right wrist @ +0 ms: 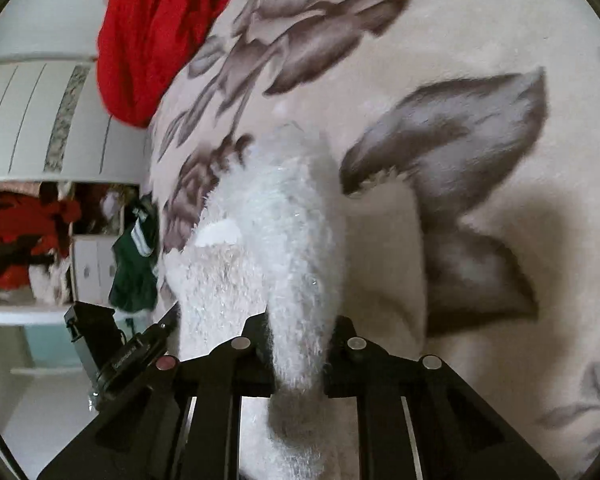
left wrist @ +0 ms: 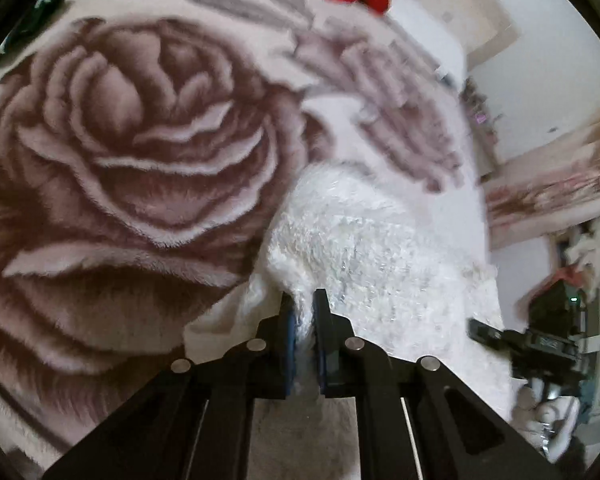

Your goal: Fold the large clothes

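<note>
A white fluffy garment [left wrist: 360,248] lies on a plush blanket printed with big brown roses [left wrist: 140,140]. My left gripper [left wrist: 305,312] is shut on an edge of the white garment, the fabric pinched between its blue pads. In the right wrist view the same white garment [right wrist: 276,240] runs up from the jaws in a thick ridge. My right gripper [right wrist: 298,344] is shut on that ridge, and fluff bulges out over its fingers. The right gripper's body [left wrist: 540,340] shows at the right of the left wrist view.
A red garment [right wrist: 156,40] lies at the far end of the rose blanket [right wrist: 480,80]. Left of the bed in the right wrist view stand a white cupboard and shelves with red clothes [right wrist: 24,236], and a dark green garment [right wrist: 136,264] hangs near the bed's edge.
</note>
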### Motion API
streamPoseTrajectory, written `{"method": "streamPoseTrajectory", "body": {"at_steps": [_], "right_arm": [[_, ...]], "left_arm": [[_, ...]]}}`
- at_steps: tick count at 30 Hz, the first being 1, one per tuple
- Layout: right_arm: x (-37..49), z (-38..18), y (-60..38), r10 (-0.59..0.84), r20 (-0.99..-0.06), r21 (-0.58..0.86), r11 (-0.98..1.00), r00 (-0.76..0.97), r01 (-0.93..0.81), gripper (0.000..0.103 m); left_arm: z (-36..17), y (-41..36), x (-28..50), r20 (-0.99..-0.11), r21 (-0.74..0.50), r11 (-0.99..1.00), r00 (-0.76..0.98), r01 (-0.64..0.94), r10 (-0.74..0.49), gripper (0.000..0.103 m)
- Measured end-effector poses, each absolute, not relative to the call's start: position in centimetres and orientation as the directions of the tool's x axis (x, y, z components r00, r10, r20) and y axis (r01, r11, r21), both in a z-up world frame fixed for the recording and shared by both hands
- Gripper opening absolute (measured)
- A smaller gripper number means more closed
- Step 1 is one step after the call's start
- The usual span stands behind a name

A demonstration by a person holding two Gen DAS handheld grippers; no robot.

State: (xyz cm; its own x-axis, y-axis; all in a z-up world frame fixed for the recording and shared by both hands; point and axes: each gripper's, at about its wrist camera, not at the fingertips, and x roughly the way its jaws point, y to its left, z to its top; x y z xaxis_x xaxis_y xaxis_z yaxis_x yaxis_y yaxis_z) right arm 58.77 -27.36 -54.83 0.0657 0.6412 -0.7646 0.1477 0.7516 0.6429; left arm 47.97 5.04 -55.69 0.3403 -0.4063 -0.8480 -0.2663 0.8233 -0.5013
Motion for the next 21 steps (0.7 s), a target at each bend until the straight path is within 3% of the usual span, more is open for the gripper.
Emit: {"method": "streamPoseTrajectory", "body": {"at_steps": [2, 4, 6, 10, 12, 15, 17, 18, 19, 21], "right_arm": [[59.4, -57.2, -27.4, 0.642, -0.766, 0.632, 0.761, -0.030, 0.146, 0.027], [60.1, -58.5, -27.4, 0.611, -0.787, 0.603, 0.791, -0.085, 0.099, 0.073], [60.6, -60.0, -27.8, 0.634, -0.763, 0.630, 0.773, -0.128, 0.076, 0.082], [60.7, -65.7, -28.1, 0.805, -0.539, 0.770, 0.591, -0.248, 0.242, 0.099], [60.9, -67.1, -27.5, 0.831, -0.489, 0.807, 0.546, -0.263, 0.224, 0.103], [60.9, -67.2, -27.1, 0.832, -0.488, 0.820, 0.541, -0.264, 0.186, 0.102], [60.3, -66.5, -27.5, 0.836, -0.495, 0.825, 0.538, -0.235, 0.175, 0.086], [59.9, -66.2, -27.9, 0.847, -0.486, 0.830, 0.525, -0.217, 0.190, 0.065], [59.4, -65.8, -28.2, 0.860, -0.473, 0.835, 0.507, -0.191, 0.213, 0.051], [57.7, -64.5, -28.9, 0.881, -0.454, 0.848, 0.473, -0.131, 0.241, 0.042]], "left_arm": [[-57.6, 4.8, 48.5, -0.864, -0.487, 0.827, 0.292, -0.280, -0.410, 0.007], [-57.7, 4.9, 48.5, -0.866, -0.484, 0.831, 0.287, -0.273, -0.410, 0.007], [-57.3, 4.9, 48.3, -0.867, -0.479, 0.838, 0.288, -0.261, -0.407, 0.007], [-57.3, 4.9, 48.0, -0.866, -0.481, 0.836, 0.292, -0.264, -0.406, 0.008], [-57.1, 5.1, 47.8, -0.869, -0.477, 0.836, 0.287, -0.273, -0.402, 0.008], [-56.8, 5.5, 47.6, -0.875, -0.468, 0.835, 0.282, -0.288, -0.393, 0.011], [-56.2, 5.8, 47.3, -0.879, -0.458, 0.838, 0.292, -0.297, -0.377, 0.012], [-55.8, 6.0, 47.1, -0.879, -0.455, 0.838, 0.303, -0.301, -0.368, 0.015], [-55.3, 6.1, 46.7, -0.877, -0.456, 0.837, 0.316, -0.303, -0.363, 0.018], [-54.0, 6.6, 45.7, -0.876, -0.444, 0.839, 0.347, -0.315, -0.334, 0.024]]}}
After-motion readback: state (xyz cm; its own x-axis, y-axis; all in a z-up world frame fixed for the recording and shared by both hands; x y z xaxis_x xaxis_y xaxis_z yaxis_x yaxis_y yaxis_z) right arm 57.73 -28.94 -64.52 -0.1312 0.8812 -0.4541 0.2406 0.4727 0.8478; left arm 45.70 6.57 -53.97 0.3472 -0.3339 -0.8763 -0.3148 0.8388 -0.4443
